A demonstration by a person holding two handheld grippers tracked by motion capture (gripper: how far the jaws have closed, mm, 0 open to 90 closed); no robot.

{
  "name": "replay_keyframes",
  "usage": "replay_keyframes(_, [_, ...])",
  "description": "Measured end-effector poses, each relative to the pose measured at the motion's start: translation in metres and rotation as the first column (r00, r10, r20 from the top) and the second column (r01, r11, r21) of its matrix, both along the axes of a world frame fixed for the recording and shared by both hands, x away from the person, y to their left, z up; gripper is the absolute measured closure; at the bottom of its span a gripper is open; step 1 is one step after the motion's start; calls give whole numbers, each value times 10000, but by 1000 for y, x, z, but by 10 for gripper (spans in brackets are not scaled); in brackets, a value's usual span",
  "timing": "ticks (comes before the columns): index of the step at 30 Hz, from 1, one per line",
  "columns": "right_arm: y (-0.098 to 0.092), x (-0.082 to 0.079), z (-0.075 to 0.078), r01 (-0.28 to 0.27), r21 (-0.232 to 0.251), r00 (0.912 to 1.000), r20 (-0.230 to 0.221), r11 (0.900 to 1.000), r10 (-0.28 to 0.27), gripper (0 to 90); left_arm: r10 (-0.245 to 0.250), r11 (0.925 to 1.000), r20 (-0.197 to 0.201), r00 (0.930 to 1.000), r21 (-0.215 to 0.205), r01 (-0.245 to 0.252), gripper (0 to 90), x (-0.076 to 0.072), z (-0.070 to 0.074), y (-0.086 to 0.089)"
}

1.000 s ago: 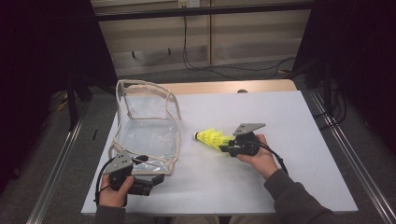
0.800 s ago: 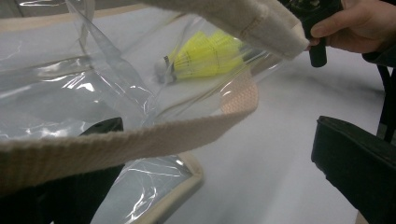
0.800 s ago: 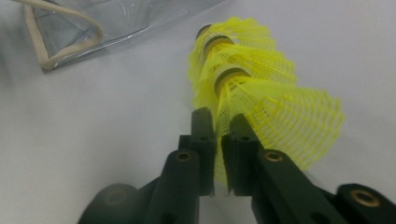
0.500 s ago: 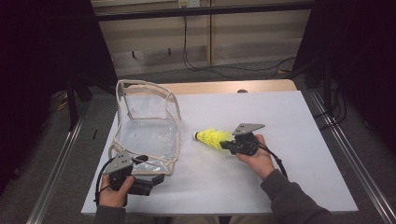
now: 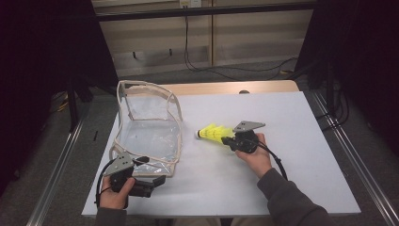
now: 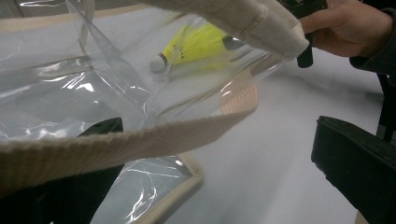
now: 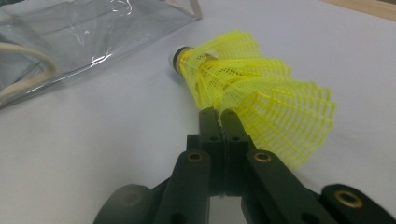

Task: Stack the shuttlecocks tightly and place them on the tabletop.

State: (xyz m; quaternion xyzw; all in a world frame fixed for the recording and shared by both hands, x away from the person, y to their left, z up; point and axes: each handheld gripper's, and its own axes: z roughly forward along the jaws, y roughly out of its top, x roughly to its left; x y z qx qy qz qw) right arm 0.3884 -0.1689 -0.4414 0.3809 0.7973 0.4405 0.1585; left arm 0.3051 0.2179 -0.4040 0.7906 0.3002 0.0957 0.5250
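A clear plastic bag (image 5: 149, 129) with cream webbing trim lies on the white worktop (image 5: 291, 179), its mouth gaping toward twelve o'clock in the high view. Nothing lies inside it that I can make out; through its wall in the left gripper view I see the yellow shuttlecock (image 6: 196, 44) beyond, outside the bag.

My right gripper (image 7: 218, 119) has just closed its jaws, and they now pinch the edge of the shuttlecock's yellow mesh skirt. The shuttlecock (image 5: 212, 133) sits just beside the bag's three o'clock side, its white cork nose pointing toward the bag and close to it but apart from it.

My left gripper (image 5: 157, 180) sits at the bag's six o'clock corner. Its jaws stand wide, one each side of the webbing strap (image 6: 140, 140) and clear wall; whether they press on it I cannot tell.

The worktop is bare from three o'clock round to five o'clock of the shuttlecock. The worktop's near edge lies just behind my left hand (image 5: 113, 195).
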Motion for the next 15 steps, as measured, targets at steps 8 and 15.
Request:
replay_keyframes(8, [9,-5,-1,-395,23,9992,-72,9992,396,894,-1,10000,0,10000,9,1,31,0,0,0])
replay_keyframes(15, [9,-6,-3,-450,85,9989,-153,9990,451,870,-1,10000,16,10000,17,1,31,0,0,0])
